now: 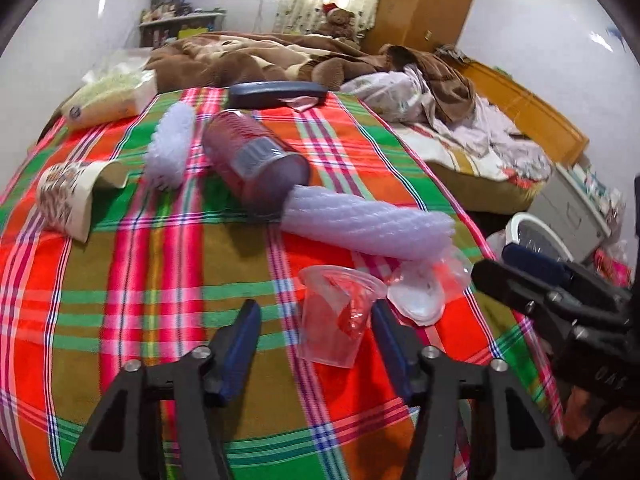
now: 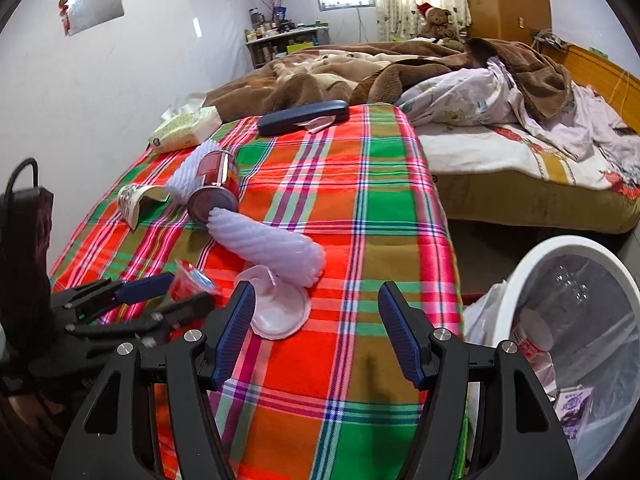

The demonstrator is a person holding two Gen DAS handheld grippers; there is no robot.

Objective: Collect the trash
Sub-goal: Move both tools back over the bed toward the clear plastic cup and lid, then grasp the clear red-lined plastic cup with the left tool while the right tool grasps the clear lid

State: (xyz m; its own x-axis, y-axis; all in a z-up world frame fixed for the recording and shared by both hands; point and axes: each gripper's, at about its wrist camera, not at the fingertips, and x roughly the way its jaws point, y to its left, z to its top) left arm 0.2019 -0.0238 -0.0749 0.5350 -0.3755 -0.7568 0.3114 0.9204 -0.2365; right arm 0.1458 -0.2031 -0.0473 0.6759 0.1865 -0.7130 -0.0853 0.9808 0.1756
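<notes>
Plaid cloth point(image 2: 360, 216) covers the table; the bed point(image 2: 520, 168) stands behind it and to the right. Trash bin point(image 2: 532, 264) sits off the table's right edge, below cloth level, with wrappers inside.

On the cloth, near edge: clear plastic cup point(image 1: 336, 316), with a flattened lid point(image 2: 280, 312) just to its right. Behind these lies a foam net sleeve point(image 1: 368, 228), one end entering the mouth of a tipped can point(image 1: 252, 160). A second foam net point(image 1: 170, 144) lies left of the can; a torn paper cup point(image 1: 68, 196) lies further left. Tissue pack point(image 2: 186, 132) at far left corner. Glasses case point(image 2: 302, 117) at far edge, behind the can.
</notes>
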